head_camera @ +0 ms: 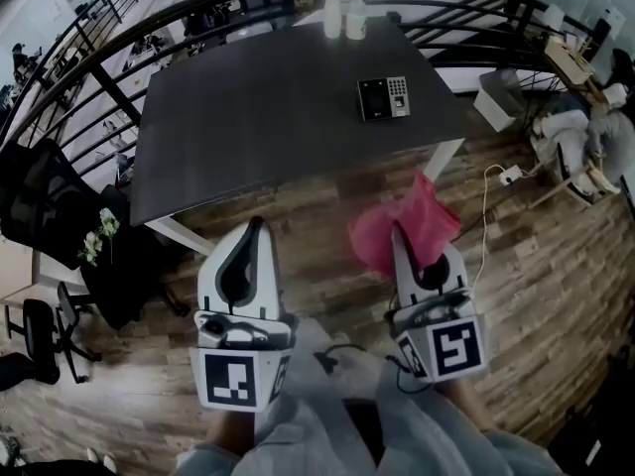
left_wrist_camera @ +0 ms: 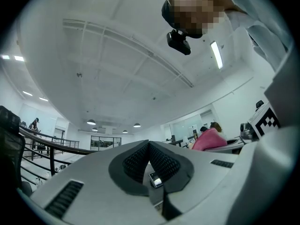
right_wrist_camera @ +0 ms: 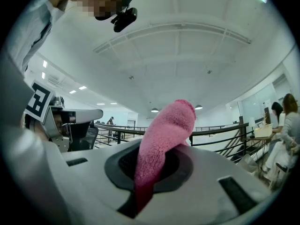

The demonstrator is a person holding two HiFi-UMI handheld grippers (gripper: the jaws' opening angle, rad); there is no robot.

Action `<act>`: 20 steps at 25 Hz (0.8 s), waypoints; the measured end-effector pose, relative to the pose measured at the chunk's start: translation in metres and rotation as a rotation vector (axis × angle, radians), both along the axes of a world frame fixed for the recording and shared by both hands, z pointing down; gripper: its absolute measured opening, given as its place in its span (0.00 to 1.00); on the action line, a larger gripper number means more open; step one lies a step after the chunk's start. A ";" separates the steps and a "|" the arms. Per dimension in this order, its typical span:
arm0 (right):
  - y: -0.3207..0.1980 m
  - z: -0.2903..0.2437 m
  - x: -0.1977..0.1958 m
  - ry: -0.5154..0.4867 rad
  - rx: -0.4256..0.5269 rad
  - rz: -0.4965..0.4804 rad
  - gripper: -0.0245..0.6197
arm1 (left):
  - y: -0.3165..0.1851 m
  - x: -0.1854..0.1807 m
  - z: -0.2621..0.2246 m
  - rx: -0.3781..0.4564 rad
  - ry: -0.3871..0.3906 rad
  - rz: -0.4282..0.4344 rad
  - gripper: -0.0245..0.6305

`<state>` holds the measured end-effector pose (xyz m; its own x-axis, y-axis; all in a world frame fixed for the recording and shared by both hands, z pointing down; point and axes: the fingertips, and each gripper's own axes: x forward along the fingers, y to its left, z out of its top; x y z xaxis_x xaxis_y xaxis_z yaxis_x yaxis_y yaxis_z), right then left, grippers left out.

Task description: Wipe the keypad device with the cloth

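Note:
The keypad device, black with a grey number pad, lies near the right edge of the dark table. Both grippers hang over the wooden floor, short of the table's near edge. My right gripper is shut on a pink cloth, which bunches out ahead of its tip. In the right gripper view the cloth stands up from between the jaws of the right gripper. My left gripper is shut with nothing in it. Its ribbed pads meet at a point in the left gripper view.
Two white bottles stand at the table's far edge. A curved black railing runs behind the table. Black office chairs stand at the left. A white power strip lies on the floor at the right, near seated people.

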<state>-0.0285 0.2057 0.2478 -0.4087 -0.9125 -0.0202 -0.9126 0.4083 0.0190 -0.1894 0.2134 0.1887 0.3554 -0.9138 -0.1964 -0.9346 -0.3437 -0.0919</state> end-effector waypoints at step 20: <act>-0.047 0.015 0.042 0.001 0.003 0.110 0.08 | -0.068 0.052 0.018 -0.006 -0.003 0.129 0.05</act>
<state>0.0130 0.1591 0.2624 -0.3061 -0.9517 -0.0222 -0.9519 0.3057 0.0209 -0.1379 0.1458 0.2062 0.4708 -0.8616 -0.1898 -0.8822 -0.4618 -0.0918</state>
